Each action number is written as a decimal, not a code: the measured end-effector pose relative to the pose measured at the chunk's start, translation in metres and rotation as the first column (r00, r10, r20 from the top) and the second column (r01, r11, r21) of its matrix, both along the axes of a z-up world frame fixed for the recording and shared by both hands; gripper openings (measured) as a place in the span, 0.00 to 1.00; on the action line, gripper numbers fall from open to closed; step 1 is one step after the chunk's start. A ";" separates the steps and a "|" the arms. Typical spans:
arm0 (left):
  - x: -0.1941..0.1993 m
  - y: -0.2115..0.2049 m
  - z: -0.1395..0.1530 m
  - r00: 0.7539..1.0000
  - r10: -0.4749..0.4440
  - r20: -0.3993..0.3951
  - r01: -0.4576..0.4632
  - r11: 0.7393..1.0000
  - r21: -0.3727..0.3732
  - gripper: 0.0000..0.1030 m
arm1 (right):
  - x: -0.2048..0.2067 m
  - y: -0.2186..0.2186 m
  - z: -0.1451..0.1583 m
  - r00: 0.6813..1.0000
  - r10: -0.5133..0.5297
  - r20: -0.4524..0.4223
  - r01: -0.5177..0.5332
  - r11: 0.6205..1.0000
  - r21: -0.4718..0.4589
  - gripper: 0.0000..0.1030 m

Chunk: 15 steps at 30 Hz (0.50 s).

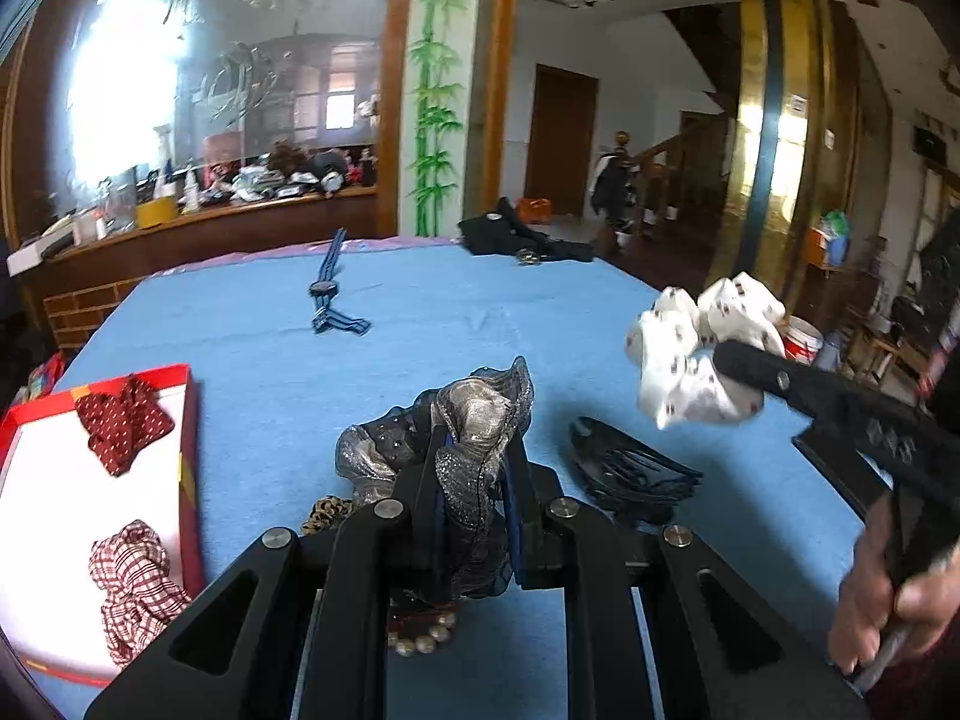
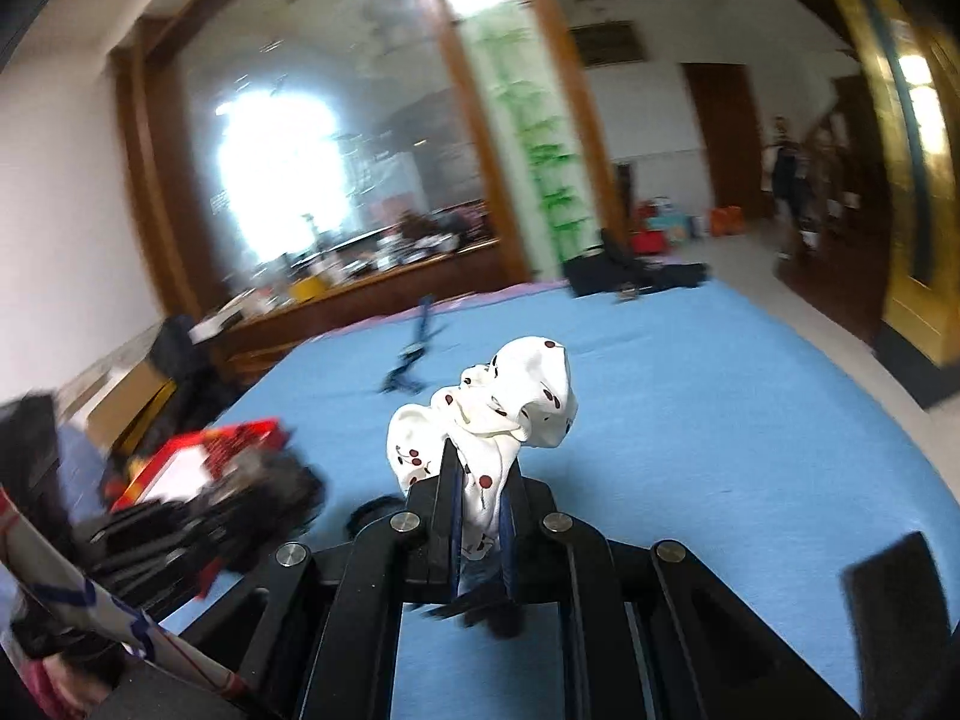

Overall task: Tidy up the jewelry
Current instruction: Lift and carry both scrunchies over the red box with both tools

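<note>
My left gripper [image 1: 471, 468] is shut on a grey and black sheer scrunchie [image 1: 468, 414], lifted above the blue table [image 1: 420, 312]. My right gripper [image 2: 480, 474] is shut on a white scrunchie with a cherry print [image 2: 498, 414]; in the left wrist view that white scrunchie [image 1: 702, 354] hangs at the right in the right gripper [image 1: 738, 360], a hand [image 1: 882, 594] behind it. A red box with a white inside [image 1: 36, 480] at the left holds a dark red dotted scrunchie [image 1: 120, 423] and a red checked scrunchie [image 1: 135, 582].
A bead bracelet [image 1: 420, 639], a leopard-print hair tie [image 1: 327, 510] and a black hair comb [image 1: 630, 468] lie on the table near me. A blue-strapped watch [image 1: 330, 288] lies further back and a black bag [image 1: 516, 234] sits at the far edge.
</note>
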<state>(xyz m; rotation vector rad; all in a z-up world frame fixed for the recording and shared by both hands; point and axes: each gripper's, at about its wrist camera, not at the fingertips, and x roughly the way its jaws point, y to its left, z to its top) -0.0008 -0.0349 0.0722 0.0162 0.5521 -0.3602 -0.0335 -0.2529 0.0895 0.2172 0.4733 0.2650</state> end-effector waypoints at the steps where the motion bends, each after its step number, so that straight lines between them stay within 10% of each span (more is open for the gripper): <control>1: 0.002 0.003 0.000 1.000 0.014 -0.006 -0.014 1.000 -0.010 0.14 | 0.000 0.004 -0.001 1.000 0.018 -0.005 -0.018 1.000 -0.008 0.10; 15: 0.018 0.005 -0.015 0.991 0.120 -0.061 -0.114 0.989 0.094 0.14 | 0.008 0.011 -0.004 0.998 0.054 -0.027 -0.055 0.998 -0.010 0.10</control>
